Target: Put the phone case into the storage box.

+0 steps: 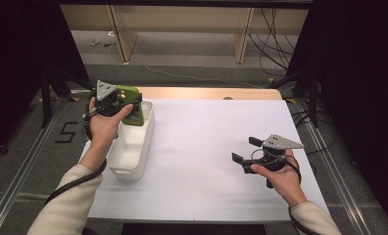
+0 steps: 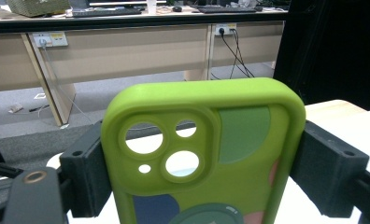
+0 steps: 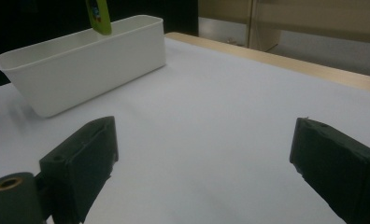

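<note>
A lime-green phone case [image 1: 133, 105] with round camera holes hangs over the far end of a white rectangular bin [image 1: 135, 147]. My left gripper [image 1: 127, 104] is shut on it. In the left gripper view the case [image 2: 202, 154] stands between the two black jaws, both pressing its sides. In the right gripper view the case's lower end [image 3: 99, 16] dips toward the bin [image 3: 80, 70]. My right gripper [image 1: 246, 151] hovers low over the white table at the right, open, with nothing between its jaws [image 3: 202, 172].
The white table top [image 1: 206, 147] stretches between the bin and my right gripper. A wooden strip [image 1: 206, 93] runs along the table's far edge. Beyond it are a grey floor, desk legs and loose cables [image 1: 275, 44].
</note>
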Demonstrator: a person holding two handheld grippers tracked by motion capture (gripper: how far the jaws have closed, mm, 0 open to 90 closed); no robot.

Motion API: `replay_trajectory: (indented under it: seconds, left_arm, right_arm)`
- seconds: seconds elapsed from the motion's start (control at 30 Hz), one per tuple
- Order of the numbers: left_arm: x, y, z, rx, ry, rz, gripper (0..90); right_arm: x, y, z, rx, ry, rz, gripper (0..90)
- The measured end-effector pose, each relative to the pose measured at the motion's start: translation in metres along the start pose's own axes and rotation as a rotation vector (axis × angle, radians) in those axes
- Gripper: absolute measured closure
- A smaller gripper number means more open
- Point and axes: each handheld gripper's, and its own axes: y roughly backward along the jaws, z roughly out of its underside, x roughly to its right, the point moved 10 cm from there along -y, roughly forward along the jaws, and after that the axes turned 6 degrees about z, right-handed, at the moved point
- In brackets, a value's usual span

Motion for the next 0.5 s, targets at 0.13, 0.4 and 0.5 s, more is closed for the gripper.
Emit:
replay_trajectory:
  seconds: [0.13, 0.4, 0.5]
  left_arm:
    - [-0.0003, -0.0005, -0.0003, 0.000, 0.002, 0.000, 16.2]
    - [-0.0009, -0.0018, -0.0003, -0.004, 0.001, -0.001, 16.2]
    - [-0.0009, -0.0022, -0.0009, -0.003, -0.001, 0.000, 16.2]
  right_arm:
    - [0.0001, 0.0002, 0.0002, -0.002, 0.002, 0.000, 8.8]
    - [0.0001, 0.0002, 0.0001, -0.001, 0.001, 0.000, 8.8]
    - [0.0000, 0.0002, 0.0002, -0.002, 0.002, 0.000, 8.9]
